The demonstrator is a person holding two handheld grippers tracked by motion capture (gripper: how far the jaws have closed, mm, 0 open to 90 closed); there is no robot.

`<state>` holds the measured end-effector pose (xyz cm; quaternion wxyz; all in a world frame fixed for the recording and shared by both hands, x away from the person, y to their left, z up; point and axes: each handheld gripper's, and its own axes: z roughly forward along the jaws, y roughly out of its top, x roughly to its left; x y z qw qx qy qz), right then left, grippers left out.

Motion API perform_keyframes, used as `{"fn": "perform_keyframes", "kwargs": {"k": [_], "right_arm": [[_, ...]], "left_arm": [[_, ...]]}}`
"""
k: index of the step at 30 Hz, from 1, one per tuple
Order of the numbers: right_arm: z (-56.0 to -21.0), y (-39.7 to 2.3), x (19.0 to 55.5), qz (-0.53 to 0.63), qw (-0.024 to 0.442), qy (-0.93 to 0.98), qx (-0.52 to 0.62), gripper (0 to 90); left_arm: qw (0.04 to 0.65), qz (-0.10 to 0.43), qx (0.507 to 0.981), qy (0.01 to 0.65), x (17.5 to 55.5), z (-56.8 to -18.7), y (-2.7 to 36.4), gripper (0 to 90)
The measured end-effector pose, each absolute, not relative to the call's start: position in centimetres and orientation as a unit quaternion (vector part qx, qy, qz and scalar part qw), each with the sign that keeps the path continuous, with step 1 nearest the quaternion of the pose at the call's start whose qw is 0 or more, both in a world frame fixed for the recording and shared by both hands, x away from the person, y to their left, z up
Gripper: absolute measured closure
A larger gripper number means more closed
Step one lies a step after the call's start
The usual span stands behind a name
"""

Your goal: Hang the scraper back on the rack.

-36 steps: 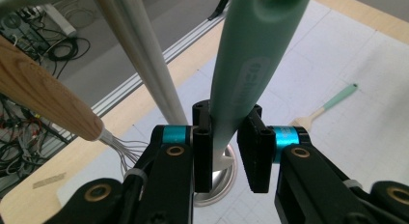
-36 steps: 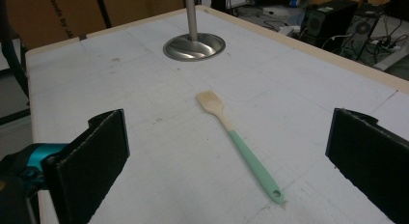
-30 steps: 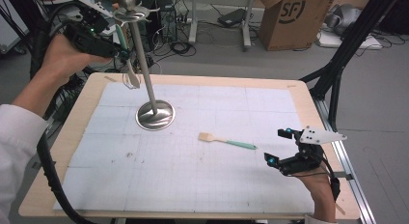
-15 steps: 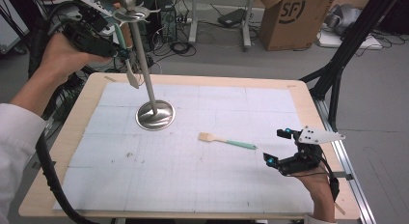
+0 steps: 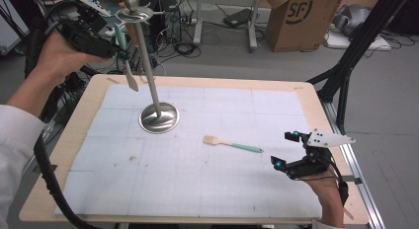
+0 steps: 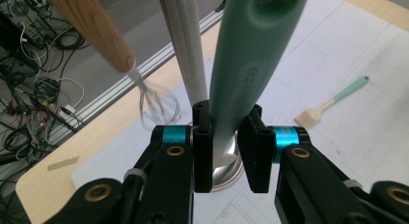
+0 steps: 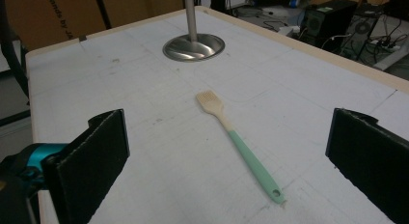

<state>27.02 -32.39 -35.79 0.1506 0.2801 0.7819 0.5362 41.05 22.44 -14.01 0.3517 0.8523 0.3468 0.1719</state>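
The left claw (image 5: pixel 106 49) pinches a green-handled spatula (image 5: pixel 123 54) high beside the stand's (image 5: pixel 148 71) top, above the worktop's (image 5: pixel 197 199) far left corner. A whisk (image 6: pixel 144 84) hangs just beside it. The right claw (image 5: pixel 289 150) rests spread near the brush (image 5: pixel 232 144) lying mid-worktop.

We see a wooden-edged table (image 5: pixel 321 105) topped with a white gridded mat (image 5: pixel 237 179) on a grey floor (image 5: pixel 237 61). Behind it sit a cardboard box (image 5: pixel 296 19), tangled cables (image 5: pixel 183 46), and a black tripod leg (image 5: pixel 360 41) at right
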Motion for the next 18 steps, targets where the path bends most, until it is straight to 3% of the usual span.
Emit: {"fn": "perform_keyframes", "kwargs": {"k": [18], "right_arm": [[-35.91, -32.2, 27.08, 0.532, 0.149, 0.785, 0.279, 0.3]], "left_arm": [[0.336, 0.17, 0.857, 0.353, 41.64, -14.25, 22.09, 76.8]]}}
